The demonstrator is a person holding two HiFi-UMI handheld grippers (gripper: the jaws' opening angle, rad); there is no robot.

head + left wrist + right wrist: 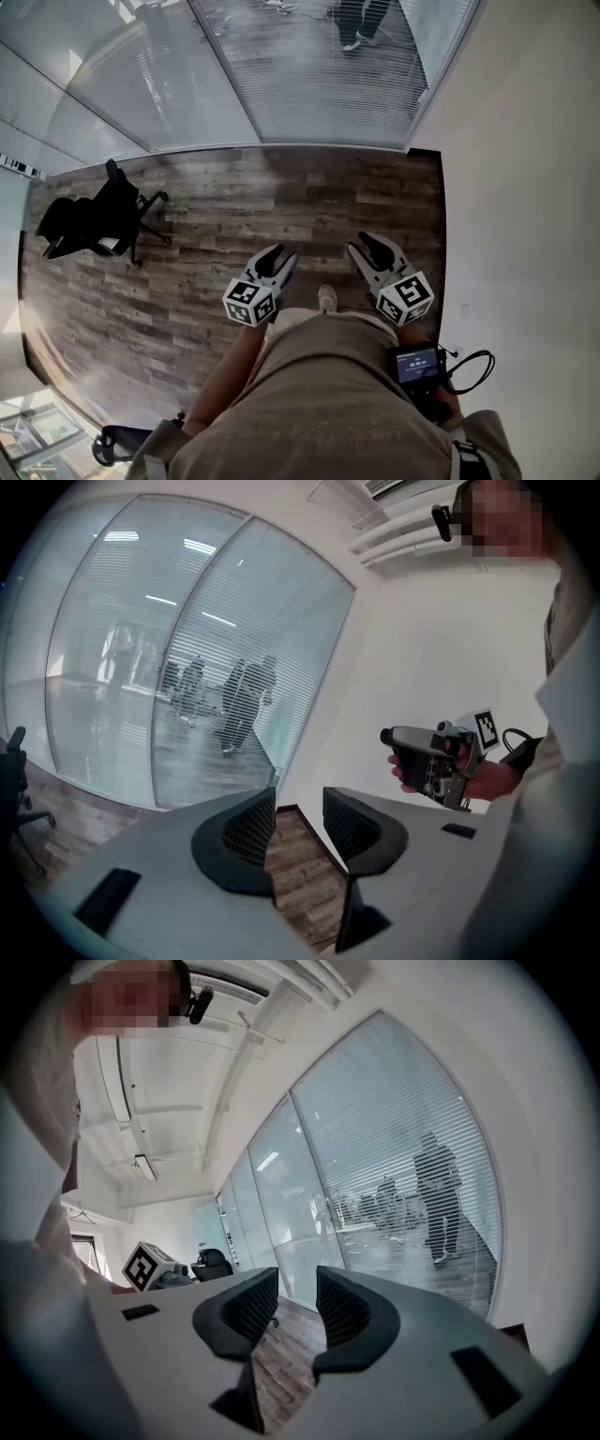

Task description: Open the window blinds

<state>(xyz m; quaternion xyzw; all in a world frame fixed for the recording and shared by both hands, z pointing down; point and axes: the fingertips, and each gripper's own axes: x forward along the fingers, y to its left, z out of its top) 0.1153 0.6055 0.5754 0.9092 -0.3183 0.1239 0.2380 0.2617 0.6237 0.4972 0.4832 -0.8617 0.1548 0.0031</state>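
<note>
Approach step: your left gripper (278, 255) and right gripper (367, 244) both stand parted and empty. The blinds (328, 89) hang well ahead, in the glazed wall. Next, walk closer and find their control, which is not visible from here.

The left gripper (275, 255) and right gripper (370, 246) are held side by side, close in front of the body, pointing forward and slightly down. Each has its jaws apart with nothing between them. The right hand (480, 778) wraps round its gripper's handle.
</note>
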